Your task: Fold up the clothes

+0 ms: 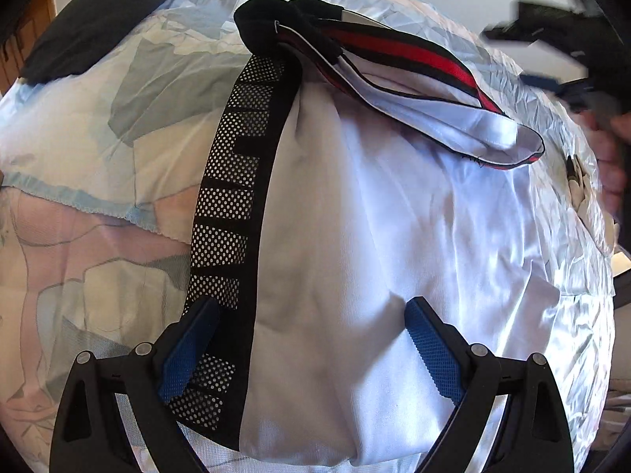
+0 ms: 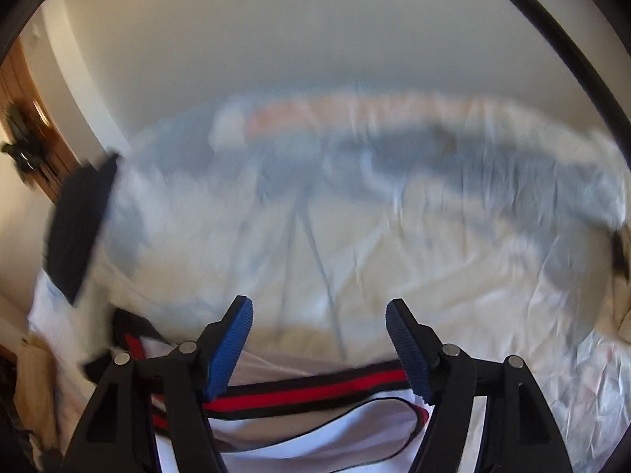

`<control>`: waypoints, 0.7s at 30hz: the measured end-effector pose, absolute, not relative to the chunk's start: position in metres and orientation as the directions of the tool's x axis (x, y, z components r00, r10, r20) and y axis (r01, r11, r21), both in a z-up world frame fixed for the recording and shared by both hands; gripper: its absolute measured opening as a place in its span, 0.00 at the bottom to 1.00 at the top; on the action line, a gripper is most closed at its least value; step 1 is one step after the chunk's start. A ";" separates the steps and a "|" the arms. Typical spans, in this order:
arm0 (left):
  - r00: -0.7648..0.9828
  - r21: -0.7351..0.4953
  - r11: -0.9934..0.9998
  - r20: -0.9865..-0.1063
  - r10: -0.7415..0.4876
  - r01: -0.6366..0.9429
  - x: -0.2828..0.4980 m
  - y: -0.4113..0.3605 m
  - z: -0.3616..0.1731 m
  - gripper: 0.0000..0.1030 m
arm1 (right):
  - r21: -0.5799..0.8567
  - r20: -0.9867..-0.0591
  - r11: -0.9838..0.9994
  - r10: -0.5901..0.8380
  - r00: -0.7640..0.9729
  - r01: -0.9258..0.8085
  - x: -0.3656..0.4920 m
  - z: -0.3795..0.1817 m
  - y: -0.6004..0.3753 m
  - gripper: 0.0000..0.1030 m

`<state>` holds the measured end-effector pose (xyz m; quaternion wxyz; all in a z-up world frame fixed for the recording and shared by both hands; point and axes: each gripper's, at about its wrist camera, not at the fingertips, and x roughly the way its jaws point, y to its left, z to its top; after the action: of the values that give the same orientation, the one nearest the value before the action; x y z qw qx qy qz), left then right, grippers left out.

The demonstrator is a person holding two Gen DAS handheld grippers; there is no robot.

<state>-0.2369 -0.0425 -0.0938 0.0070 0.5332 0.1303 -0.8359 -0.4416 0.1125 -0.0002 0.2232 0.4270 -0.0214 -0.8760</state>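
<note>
**White garment on bed, both tools open**

**Garment.** A white garment point(image 1: 374, 236) lies on a bed covered by a pale patterned sheet point(image 1: 98, 126). It fills the centre and lower half of the left wrist view. A black perforated side panel point(image 1: 224, 213) runs along its left edge from the lower centre up toward the top centre. At the top centre the fabric bunches into a black cuff or band point(image 1: 284, 19). A folded-over portion with a red and black stripe point(image 1: 414, 59) extends from there toward the right of the frame and ends in a loose white flap point(image 1: 501, 138).

**Left tool.** The left tool point(image 1: 311, 323) stands wide open at the bottom of its view. The left blue pad point(image 1: 185, 351) overlaps the perforated panel; the right pad lies over plain white fabric. Whether the pads touch the cloth cannot be determined.

**Right tool.** The right tool point(image 2: 319, 315) is wide open with nothing between its pads. Its view is motion-blurred. The striped edge point(image 2: 315, 390) of the garment crosses the bottom of that frame, below the pads. In the left wrist view, the same tool appears blurred at the upper right point(image 1: 552, 31), clear of the garment.

**Other items.** A dark folded cloth point(image 1: 102, 19) rests on the sheet at the upper left.
</note>
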 end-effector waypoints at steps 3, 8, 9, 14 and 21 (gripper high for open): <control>-0.429 -0.237 -0.958 -0.891 0.148 0.160 -0.238 -0.050 -0.093 0.92 | 0.328 -0.706 -0.833 -0.530 -0.470 0.447 -0.389 0.000 0.128 0.97; -0.432 -0.275 -0.944 -0.885 0.174 0.182 -0.236 -0.062 -0.091 0.92 | 0.218 -0.832 -0.854 -0.416 -0.367 0.473 -0.326 -0.071 0.119 0.67; -0.431 -0.271 -0.945 -0.886 0.172 0.181 -0.235 -0.063 -0.091 0.92 | 0.193 -0.849 -0.858 -0.389 -0.358 0.476 -0.321 -0.085 0.114 0.64; -0.425 -0.252 -0.952 -0.891 0.159 0.172 -0.235 -0.067 -0.091 0.92 | 0.146 -0.840 -0.871 -0.359 -0.406 0.469 -0.340 -0.094 0.094 0.61; -0.420 -0.256 -0.949 -0.894 0.159 0.185 -0.238 -0.079 -0.092 0.92 | 0.036 -0.850 -0.881 -0.276 -0.449 0.472 -0.399 -0.068 0.058 0.59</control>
<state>-0.2384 -0.0791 -0.0918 0.0078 0.5386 0.1597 -0.8272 -0.3988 0.0584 -0.0685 0.2213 0.4759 0.1031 -0.8449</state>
